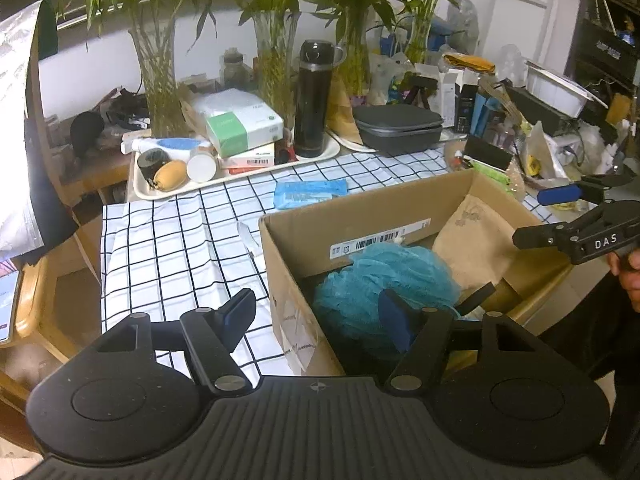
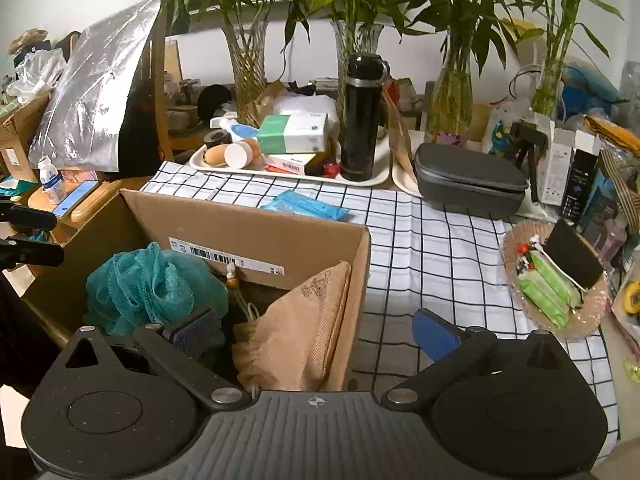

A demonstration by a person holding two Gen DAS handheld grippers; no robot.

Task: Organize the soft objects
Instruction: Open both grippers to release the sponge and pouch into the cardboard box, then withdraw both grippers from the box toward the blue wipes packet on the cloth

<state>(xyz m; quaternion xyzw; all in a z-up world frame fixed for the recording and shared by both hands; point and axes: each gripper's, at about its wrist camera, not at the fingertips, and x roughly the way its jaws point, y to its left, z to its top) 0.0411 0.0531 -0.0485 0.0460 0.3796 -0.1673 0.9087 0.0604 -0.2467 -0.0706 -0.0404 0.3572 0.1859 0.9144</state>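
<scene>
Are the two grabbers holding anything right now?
No. The left gripper and the right gripper are both open and empty. The teal bath pouf and tan cloth just sit in the cardboard box.

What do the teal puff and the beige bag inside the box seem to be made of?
Teal bath puff: probably nylon or plastic netting, matte; gathered, see-through mesh ruffles show. Beige drawstring bag: seemingly woven cloth, perhaps cotton or linen, matte; fine ribbing and a cord are visible. Cardboard box: plain brown corrugated board with a barcode label.
</scene>
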